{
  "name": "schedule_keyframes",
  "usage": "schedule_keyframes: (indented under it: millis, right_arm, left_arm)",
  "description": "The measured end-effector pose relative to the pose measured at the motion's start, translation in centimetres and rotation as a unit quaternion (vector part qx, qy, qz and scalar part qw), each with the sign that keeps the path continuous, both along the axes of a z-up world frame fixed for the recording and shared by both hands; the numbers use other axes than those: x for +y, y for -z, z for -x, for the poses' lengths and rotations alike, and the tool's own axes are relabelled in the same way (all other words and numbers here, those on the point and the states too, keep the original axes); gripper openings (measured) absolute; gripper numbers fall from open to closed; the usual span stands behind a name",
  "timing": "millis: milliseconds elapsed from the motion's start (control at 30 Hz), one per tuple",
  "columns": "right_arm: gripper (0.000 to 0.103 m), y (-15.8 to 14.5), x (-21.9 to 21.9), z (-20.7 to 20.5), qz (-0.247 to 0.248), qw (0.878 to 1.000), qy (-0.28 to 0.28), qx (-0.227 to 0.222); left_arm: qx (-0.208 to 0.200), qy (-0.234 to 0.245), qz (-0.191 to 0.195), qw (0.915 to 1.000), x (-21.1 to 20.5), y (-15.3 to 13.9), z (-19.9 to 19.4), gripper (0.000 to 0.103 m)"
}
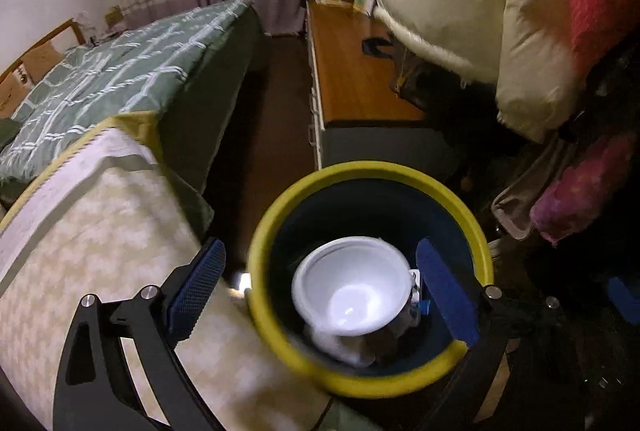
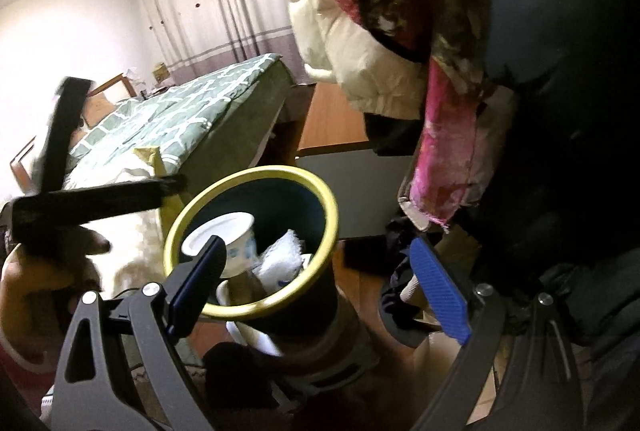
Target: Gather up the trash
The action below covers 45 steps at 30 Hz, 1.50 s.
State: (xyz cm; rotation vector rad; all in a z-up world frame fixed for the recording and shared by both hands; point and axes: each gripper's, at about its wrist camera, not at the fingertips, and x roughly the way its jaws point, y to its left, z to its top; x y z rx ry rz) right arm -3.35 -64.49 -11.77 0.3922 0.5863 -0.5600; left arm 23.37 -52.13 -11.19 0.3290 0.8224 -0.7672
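Observation:
A dark trash bin with a yellow rim (image 1: 272, 223) stands on the floor beside the bed. A white paper bowl (image 1: 352, 287) lies inside it, on top of crumpled white trash. My left gripper (image 1: 320, 291) is open above the bin, one blue pad outside the rim and one inside, touching nothing. In the right wrist view the bin's rim (image 2: 320, 191) shows with the bowl (image 2: 224, 243) and crumpled white tissue (image 2: 280, 259) inside. My right gripper (image 2: 320, 295) is open and empty just in front of the bin. The left gripper's black frame (image 2: 80, 203) shows at left.
A bed with a green patterned quilt (image 1: 120, 71) and a cream checked cover (image 1: 100, 231) lies at left. A wooden cabinet (image 1: 352, 71) stands behind the bin. Cream and pink jackets (image 1: 480, 11) hang at right. Dark floor (image 1: 272, 111) runs between bed and cabinet.

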Motion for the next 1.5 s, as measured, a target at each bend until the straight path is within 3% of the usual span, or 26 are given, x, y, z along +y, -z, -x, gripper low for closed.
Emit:
schedule_keyframes:
  millis: [167,267,433,533,600,733,867,933,1167,1500]
  right_arm:
    - [0.089,-1.8,3.0,-0.6,0.009,0.999,-0.042,-0.011]
    - [0.090,-2.9,5.5,-1.2,0.012,0.997,-0.080,-0.020]
    - [0.091,-4.6,9.7,-2.3,0.029,0.990,-0.135,-0.029]
    - [0.091,-5.4,12.1,-2.7,0.031,0.985,-0.167,-0.039]
    - [0.092,-5.9,13.6,-2.9,0.039,0.981,-0.183,-0.043]
    - [0.092,-6.6,15.8,-2.5,0.049,0.975,-0.210,-0.048]
    - [0.092,-7.0,17.4,-1.9,0.057,0.972,-0.224,-0.051]
    - [0.093,-7.1,17.8,-1.7,0.060,0.971,-0.226,-0.053]
    - [0.093,-7.5,18.3,-1.0,0.065,0.970,-0.227,-0.060]
    - [0.093,-7.3,18.0,-1.2,0.060,0.971,-0.224,-0.059]
  left_arm:
    - [-0.042,-0.030,0.052,0.9973,9.7,-5.5,2.9,0.098]
    - [-0.093,-0.085,0.072,0.9895,17.7,-8.4,5.2,0.098]
    - [-0.121,-0.172,0.053,0.9762,28.6,-9.6,8.2,0.098]
    - [-0.116,-0.233,0.066,0.9632,35.2,-9.7,9.8,0.098]
    - [-0.117,-0.278,0.079,0.9500,39.4,-9.6,11.2,0.098]
    - [-0.135,-0.337,0.081,0.9281,44.9,-9.3,14.1,0.098]
    - [-0.164,-0.360,0.066,0.9160,47.3,-9.0,16.4,0.098]
    - [-0.172,-0.362,0.064,0.9140,47.4,-9.0,17.1,0.098]
    - [-0.157,-0.364,0.080,0.9144,47.8,-8.6,17.8,0.098]
    - [-0.164,-0.359,0.067,0.9162,46.3,-9.0,17.6,0.098]
